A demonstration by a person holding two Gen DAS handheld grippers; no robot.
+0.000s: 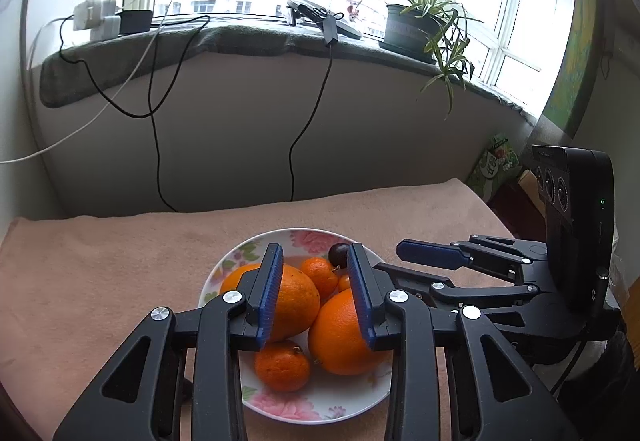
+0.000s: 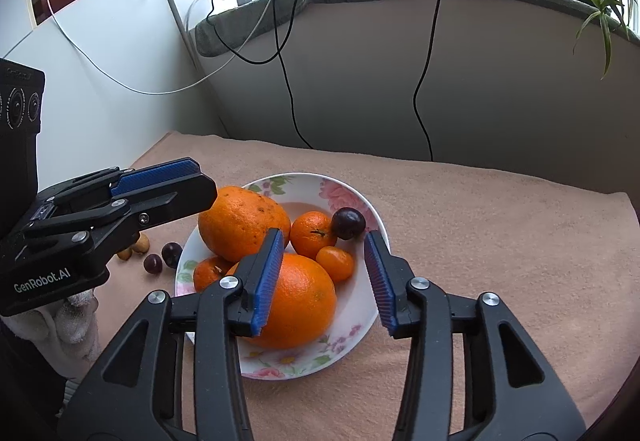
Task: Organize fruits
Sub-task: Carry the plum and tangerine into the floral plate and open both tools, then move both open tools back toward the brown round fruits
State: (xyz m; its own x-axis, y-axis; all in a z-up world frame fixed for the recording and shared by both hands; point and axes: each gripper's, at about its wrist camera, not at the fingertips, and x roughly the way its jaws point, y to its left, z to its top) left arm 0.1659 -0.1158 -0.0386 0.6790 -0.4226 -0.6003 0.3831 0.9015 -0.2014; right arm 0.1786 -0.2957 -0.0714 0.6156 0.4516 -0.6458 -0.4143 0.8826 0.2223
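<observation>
Blue-padded left gripper [image 1: 316,293]: jaws spread wide and holding nothing, poised over the plate with two big oranges showing between its pads.
Right gripper [image 2: 324,277]: jaws wide apart, nothing gripped, hanging above the plate's near half; in the left wrist view it [image 1: 430,255] sits beside the plate's right rim.
Plate [image 2: 360,305]: white with pink flowers, resting on the cloth, near its middle.
Large oranges: one [image 2: 298,301] at the near side of the plate, a second [image 2: 240,225] at the far left, leaning on the rim.
Tangerines: one [image 2: 310,233] in the middle, a smaller one [image 2: 336,263] just beside it, another [image 2: 208,271] against the left rim.
Dark plum [image 2: 348,223]: on the plate's far right side, touching the middle tangerine.
Loose fruit: two dark plums [image 2: 162,259] and a few small brown fruits [image 2: 134,247] lie on the cloth just off the plate's left rim, partly hidden behind the left gripper.
Cloth [image 2: 500,241]: peach towel covering the surface.
Windowsill [image 1: 248,33]: grey cover, cables hanging down, potted plant [image 1: 416,25] at its right end.
</observation>
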